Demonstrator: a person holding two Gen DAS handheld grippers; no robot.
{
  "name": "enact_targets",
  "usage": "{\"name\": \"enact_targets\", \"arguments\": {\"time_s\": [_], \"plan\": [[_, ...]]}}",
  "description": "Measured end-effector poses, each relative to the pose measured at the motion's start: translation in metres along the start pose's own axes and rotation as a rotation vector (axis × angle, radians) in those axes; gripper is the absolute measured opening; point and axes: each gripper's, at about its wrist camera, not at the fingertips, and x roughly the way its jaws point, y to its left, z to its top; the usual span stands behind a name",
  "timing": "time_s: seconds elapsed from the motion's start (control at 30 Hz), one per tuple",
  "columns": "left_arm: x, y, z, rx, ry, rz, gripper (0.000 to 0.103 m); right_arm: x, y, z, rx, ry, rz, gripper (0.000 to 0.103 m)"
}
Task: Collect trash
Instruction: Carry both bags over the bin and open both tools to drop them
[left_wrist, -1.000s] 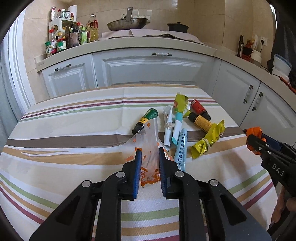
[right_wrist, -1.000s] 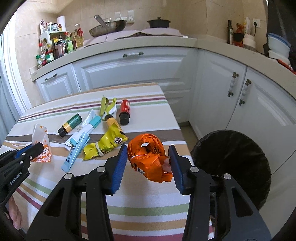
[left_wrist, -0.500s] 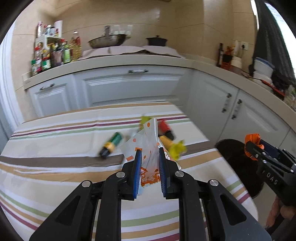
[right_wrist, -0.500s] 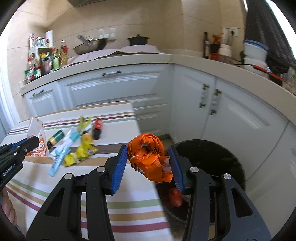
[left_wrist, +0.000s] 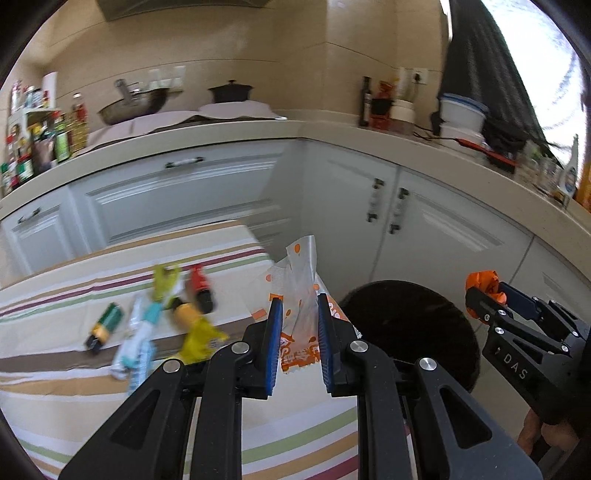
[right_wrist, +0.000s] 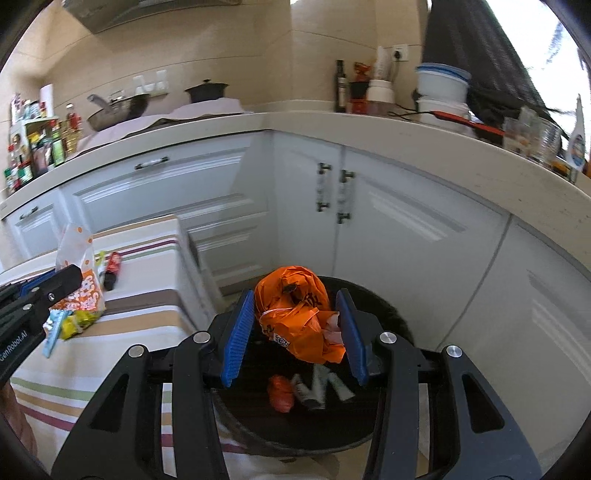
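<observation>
Right wrist view: right gripper (right_wrist: 295, 332) clamps a light, crumpled orange bag (right_wrist: 295, 317) above the black bin (right_wrist: 369, 435), while at 9 o'clock the left gripper (right_wrist: 55, 288) pinches a limp snack wrapper (right_wrist: 75, 254) by its lower edge.

Your left gripper (left_wrist: 298, 334) pinches a thin, glossy plastic snack wrapper (left_wrist: 300, 295), translucent near its top. Your right gripper (right_wrist: 295, 328) clamps a crinkled, shiny orange plastic bag (right_wrist: 295, 310); its blue pads (right_wrist: 238, 336) look ribbed and matt. At lower left, the striped tablecloth (right_wrist: 147, 314) looks like matt cloth.
</observation>
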Motion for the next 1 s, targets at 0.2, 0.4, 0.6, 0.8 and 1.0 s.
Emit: {"name": "enact_targets", "arguments": {"time_s": [0.2,0.4,0.6,0.8,1.0], "plan": [[0.022,-0.033,0.004,0.05,0.014,-0.029,0.02,0.008,-0.025,-0.003,0.028,0.006,-0.035,0.044],[0.039,-0.05,0.002,0.081,0.027,-0.031,0.02,0.015,-0.041,-0.004,0.046,0.005,-0.056,0.044],[0.054,-0.065,0.004,0.102,0.036,-0.031,0.02,0.024,-0.054,-0.005,0.062,0.006,-0.076,0.044],[0.066,-0.074,0.005,0.118,0.048,-0.034,0.02,0.035,-0.063,-0.006,0.076,0.016,-0.089,0.044],[0.076,-0.081,0.005,0.13,0.061,-0.038,0.02,0.045,-0.069,-0.008,0.088,0.028,-0.094,0.045]]}}
